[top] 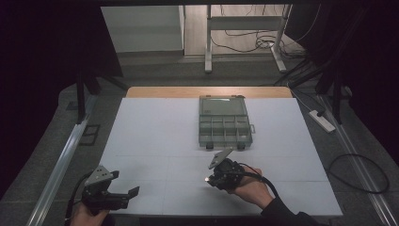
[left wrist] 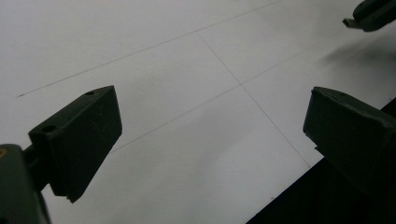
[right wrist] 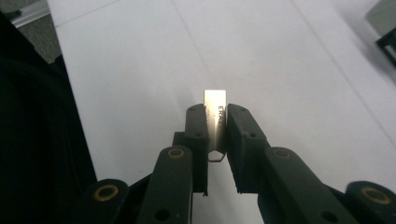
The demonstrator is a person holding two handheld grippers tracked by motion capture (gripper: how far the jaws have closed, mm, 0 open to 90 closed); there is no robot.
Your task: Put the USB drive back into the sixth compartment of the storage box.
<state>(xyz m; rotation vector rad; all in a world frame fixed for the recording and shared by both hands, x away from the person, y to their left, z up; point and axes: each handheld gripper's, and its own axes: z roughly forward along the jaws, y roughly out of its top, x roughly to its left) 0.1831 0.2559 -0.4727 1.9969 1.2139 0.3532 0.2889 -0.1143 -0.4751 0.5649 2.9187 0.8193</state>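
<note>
My right gripper [top: 208, 180] hovers low over the white mat [top: 155, 136], in front of the tray box, its tips toward the left. It is shut on a small white eraser [right wrist: 215, 99] with dark lettering, which stands upright between the pads [right wrist: 196, 126] and pokes out above them. My left gripper [top: 131, 197] rests at the near left corner of the mat, jaws wide open with only bare mat between them [left wrist: 210, 126]. An open grey compartment box [top: 225, 123] lies at the middle back, lid folded away from me.
The mat's near edge drops to darkness close under the left gripper [left wrist: 303, 196]. A white power strip [top: 322, 120] and cables lie on the floor to the right. A corner of the box [right wrist: 385, 28] shows far right in the right gripper view.
</note>
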